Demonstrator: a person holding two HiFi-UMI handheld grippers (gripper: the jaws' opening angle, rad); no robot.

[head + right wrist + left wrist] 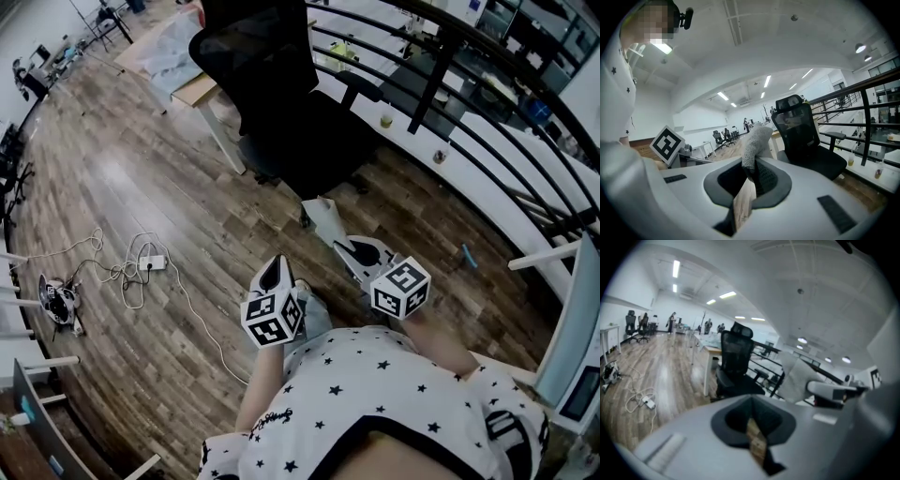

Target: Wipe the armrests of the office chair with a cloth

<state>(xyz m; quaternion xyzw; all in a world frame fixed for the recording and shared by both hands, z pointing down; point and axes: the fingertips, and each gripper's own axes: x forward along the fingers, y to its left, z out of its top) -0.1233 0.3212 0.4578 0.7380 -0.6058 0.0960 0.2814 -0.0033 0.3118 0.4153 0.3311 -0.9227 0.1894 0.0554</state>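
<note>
Grips a grey cloth in the right gripper, well short of the office chair and its armrest — soft, light, floppy, so probably best pinched at a bunched edge. Holds the left gripper closed on nothing, likewise short of the chair.

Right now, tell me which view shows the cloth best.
The right gripper view: the cloth stands close and sharp, clamped by the fingers of the right gripper. The head view shows it small and pale beyond that gripper; the left gripper view shows it blurred, off to the side.
</note>
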